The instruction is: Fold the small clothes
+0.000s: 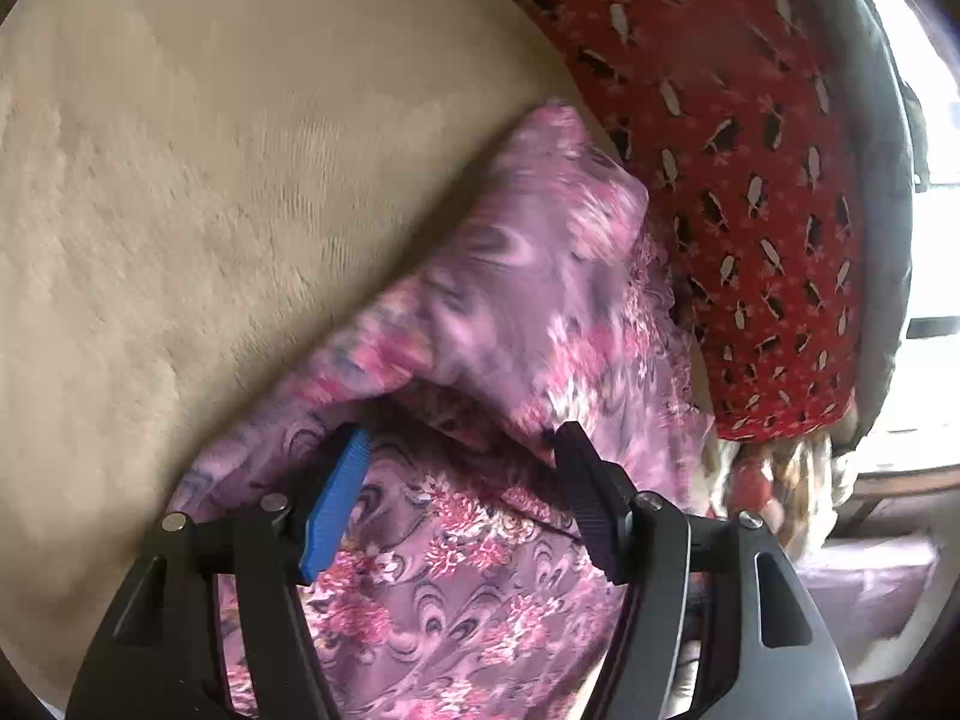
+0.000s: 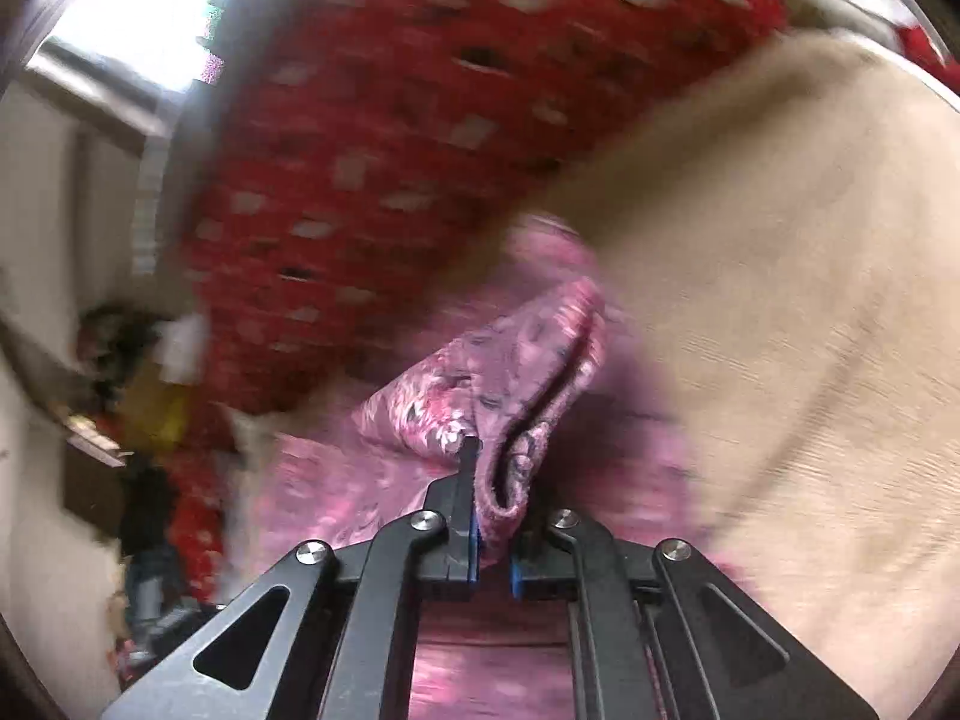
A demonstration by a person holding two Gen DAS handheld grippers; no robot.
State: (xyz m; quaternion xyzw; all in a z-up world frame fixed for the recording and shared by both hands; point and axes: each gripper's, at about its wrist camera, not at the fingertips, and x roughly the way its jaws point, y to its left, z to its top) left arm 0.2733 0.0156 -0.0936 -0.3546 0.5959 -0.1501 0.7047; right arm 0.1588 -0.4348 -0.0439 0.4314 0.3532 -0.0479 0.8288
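Now the right claw (image 2: pixel 489 468) pinches a fold of the pink flowered garment (image 2: pixel 480 372), while the left claw (image 1: pixel 459 450) gapes over it, red cloth (image 1: pixel 720 120) at two o'clock on the beige blanket (image 1: pixel 210 180).

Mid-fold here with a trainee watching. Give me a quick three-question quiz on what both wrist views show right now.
1. True or false: the right gripper is shut on the purple floral garment.
2. Which stands open over the garment? A) left gripper B) right gripper
3. What colour is the patterned cloth beyond the garment?

Key: 1 true, a fold of it is pinched between the fingers. 2 A, its fingers stand apart with nothing pinched. 3 red, lying next to the beige plush surface.
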